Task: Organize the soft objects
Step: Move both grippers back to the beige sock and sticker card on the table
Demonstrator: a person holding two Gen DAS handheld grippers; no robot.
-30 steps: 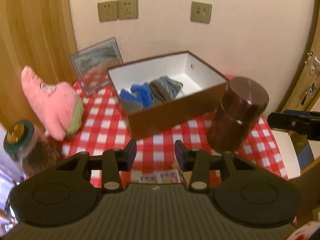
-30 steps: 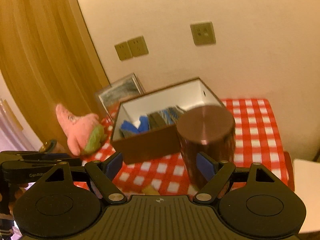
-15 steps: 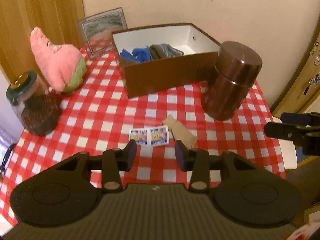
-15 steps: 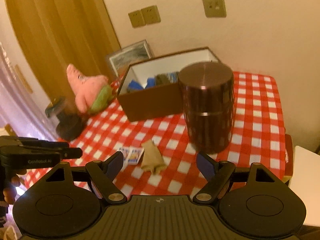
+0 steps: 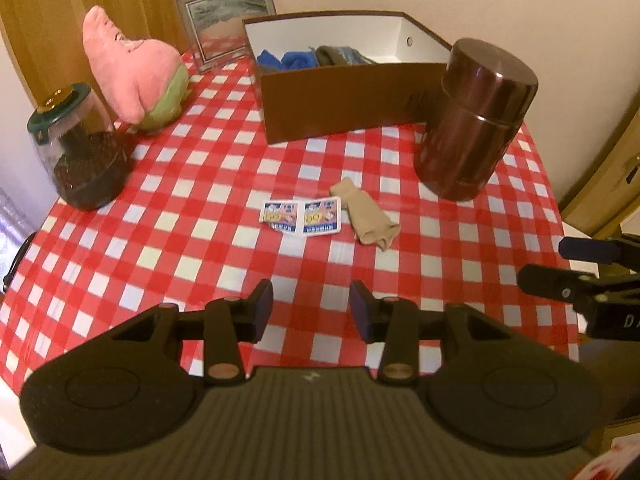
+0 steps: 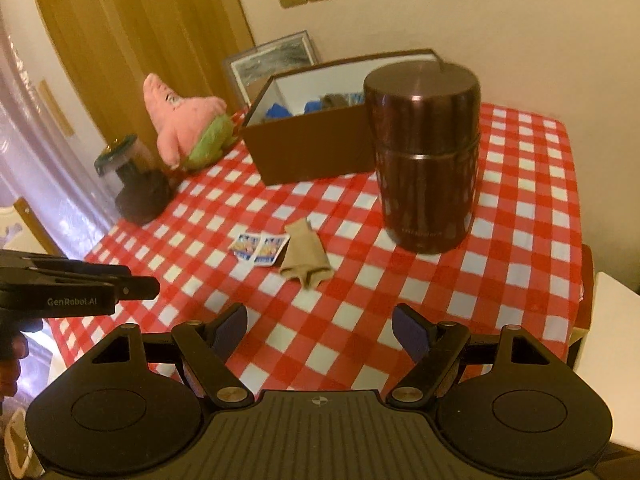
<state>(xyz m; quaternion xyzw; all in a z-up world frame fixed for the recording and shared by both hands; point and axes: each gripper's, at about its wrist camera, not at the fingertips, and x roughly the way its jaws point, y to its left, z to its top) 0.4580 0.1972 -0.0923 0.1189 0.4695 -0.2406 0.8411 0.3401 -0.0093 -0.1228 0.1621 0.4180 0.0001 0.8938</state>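
Observation:
A beige sock (image 5: 365,216) (image 6: 305,260) lies crumpled in the middle of the red-checked table (image 5: 192,208) (image 6: 520,216). A brown box with a white inside (image 5: 344,98) (image 6: 308,148) stands at the back and holds blue and grey soft items (image 5: 298,58). A pink star plush (image 5: 136,76) (image 6: 188,124) lies left of the box. My left gripper (image 5: 311,306) hovers open and empty above the table's near side. My right gripper (image 6: 320,326) is open wider, also empty, short of the sock.
A tall brown metal canister (image 5: 476,120) (image 6: 424,152) stands right of the sock. Two small printed packets (image 5: 302,216) (image 6: 260,248) lie beside the sock. A glass jar with a dark lid (image 5: 76,148) (image 6: 134,178) sits at the left, a framed picture (image 5: 224,20) leans on the wall.
Both grippers have sunk and tipped downward, so the sock, the packets and more of the tablecloth have come into view. Neither gripper's jaws have changed their width.

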